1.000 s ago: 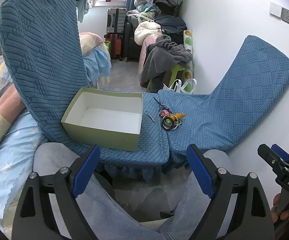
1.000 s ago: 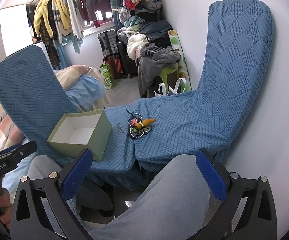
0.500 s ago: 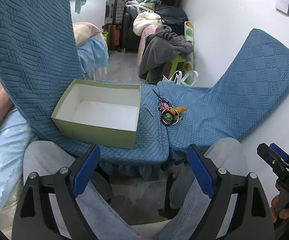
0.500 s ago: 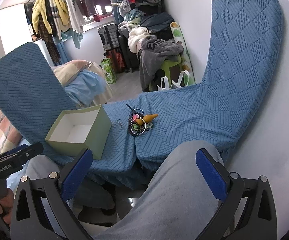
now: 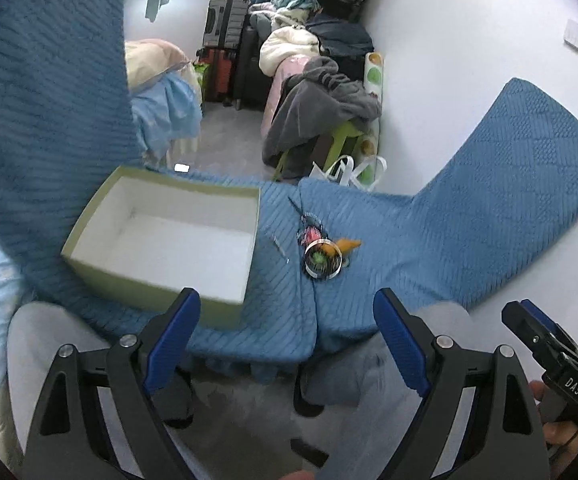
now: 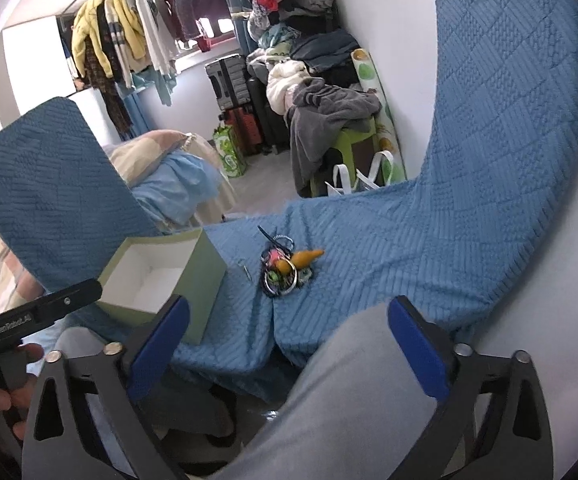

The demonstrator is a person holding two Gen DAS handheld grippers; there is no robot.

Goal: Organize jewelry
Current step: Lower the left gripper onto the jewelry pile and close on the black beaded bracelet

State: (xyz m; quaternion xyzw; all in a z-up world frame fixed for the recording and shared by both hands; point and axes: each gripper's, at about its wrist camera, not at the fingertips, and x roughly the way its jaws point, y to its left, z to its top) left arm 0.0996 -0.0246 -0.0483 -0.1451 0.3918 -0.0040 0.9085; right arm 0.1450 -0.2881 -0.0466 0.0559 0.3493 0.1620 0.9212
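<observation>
Left tongs (image 5: 287, 334): spread wide, holding nothing, over the person's lap. Right tongs (image 6: 287, 346): spread wide, holding nothing. Jewelry (image 5: 323, 250) lies in a small pile on the blue cover (image 5: 389, 240), near the seam between two chairs. Green box (image 5: 161, 236) stands open just left of the pile, with a pin (image 5: 280, 247) between them. Both tongs sit well apart from the pile.
</observation>
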